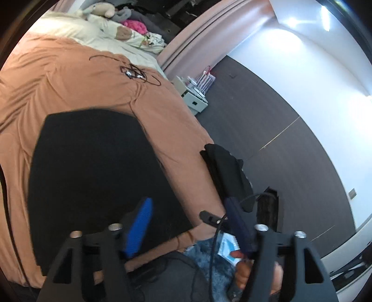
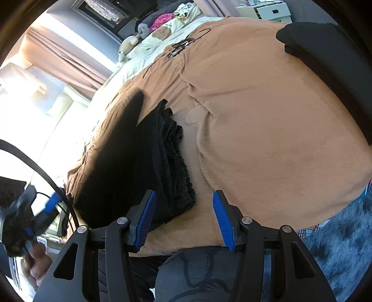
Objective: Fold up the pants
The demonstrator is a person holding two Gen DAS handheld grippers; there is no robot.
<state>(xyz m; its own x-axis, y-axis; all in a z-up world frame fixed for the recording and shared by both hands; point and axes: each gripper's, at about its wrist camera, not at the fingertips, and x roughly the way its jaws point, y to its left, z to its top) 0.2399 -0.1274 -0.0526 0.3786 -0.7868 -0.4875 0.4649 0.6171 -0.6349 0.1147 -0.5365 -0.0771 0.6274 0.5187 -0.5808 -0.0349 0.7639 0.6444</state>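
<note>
Black pants (image 1: 93, 172) lie folded flat on the tan blanket (image 1: 69, 76) of a bed. In the right wrist view a stack of folded black garments (image 2: 162, 167) lies on the blanket (image 2: 267, 116) just ahead of my right gripper (image 2: 184, 218), which is open and empty. My left gripper (image 1: 190, 223) is open and empty above the near edge of the pants at the bed's side. It also shows in the right wrist view (image 2: 39, 209), held by a hand at the far left. More black cloth (image 1: 227, 172) hangs at the bed's edge.
A black folded item (image 2: 325, 51) lies at the far right of the bed. A black cable (image 1: 132, 72) and stuffed toys (image 1: 104, 11) are near the pillows. A white box (image 1: 195, 97) stands on the dark floor. A blue shaggy rug (image 2: 337, 237) lies beside the bed.
</note>
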